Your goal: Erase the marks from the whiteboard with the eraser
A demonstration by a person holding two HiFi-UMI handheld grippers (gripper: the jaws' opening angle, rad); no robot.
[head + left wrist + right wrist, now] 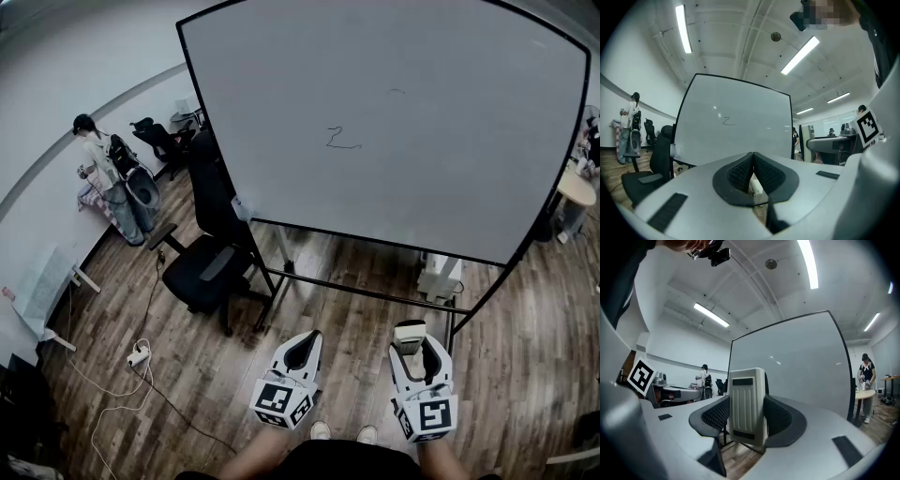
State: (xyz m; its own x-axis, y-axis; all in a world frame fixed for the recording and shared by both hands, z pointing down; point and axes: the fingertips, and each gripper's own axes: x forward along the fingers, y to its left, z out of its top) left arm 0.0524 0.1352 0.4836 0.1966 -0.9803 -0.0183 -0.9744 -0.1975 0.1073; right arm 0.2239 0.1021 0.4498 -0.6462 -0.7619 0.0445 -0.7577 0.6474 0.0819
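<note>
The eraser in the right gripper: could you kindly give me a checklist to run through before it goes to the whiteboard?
1. Grip on the eraser: ok, the right gripper has its jaws closed on its sides.
2. Free left gripper: ok, jaws together, nothing between them.
3. Marks found: ok, a scribble near the middle of the whiteboard, and a faint mark up and right of it.
4. Contact with the board: not ok, the eraser is held low, apart from it.
5. Wiping face toward the board: cannot tell.
</note>
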